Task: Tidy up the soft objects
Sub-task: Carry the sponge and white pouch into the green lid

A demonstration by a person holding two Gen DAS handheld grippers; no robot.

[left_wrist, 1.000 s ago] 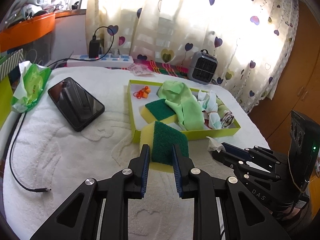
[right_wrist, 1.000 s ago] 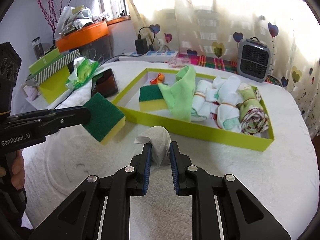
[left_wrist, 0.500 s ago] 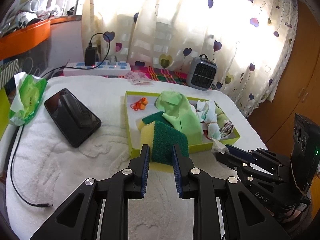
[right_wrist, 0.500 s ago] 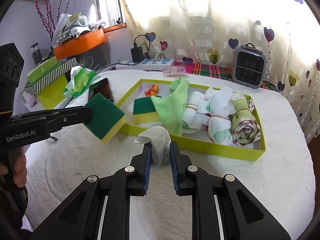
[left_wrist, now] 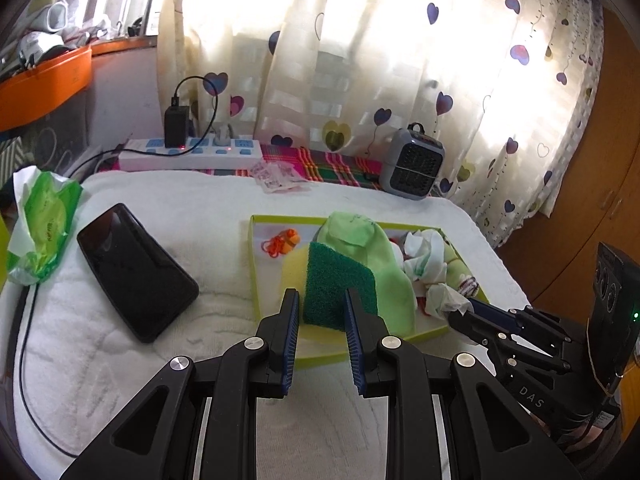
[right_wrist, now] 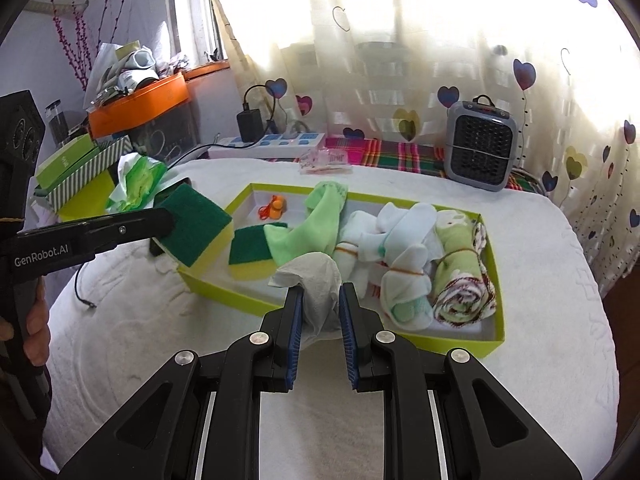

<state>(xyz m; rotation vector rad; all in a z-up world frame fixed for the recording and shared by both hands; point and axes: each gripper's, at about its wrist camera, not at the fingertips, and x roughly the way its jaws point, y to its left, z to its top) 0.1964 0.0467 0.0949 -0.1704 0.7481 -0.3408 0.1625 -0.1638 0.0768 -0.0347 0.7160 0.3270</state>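
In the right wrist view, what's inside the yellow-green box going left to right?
Sponge lying in the box → light green cloth → bundled white socks → rolled green patterned towel. The small orange toy sits farther back near the left corner.

Green-and-yellow sponge (right_wrist: 198, 230), lime tray (right_wrist: 494, 336), heart-patterned curtain (right_wrist: 400, 60)

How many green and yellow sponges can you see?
2. One sponge is held in the left tool over the tray's left end. The other sponge lies inside the tray. More may hide under the cloths.
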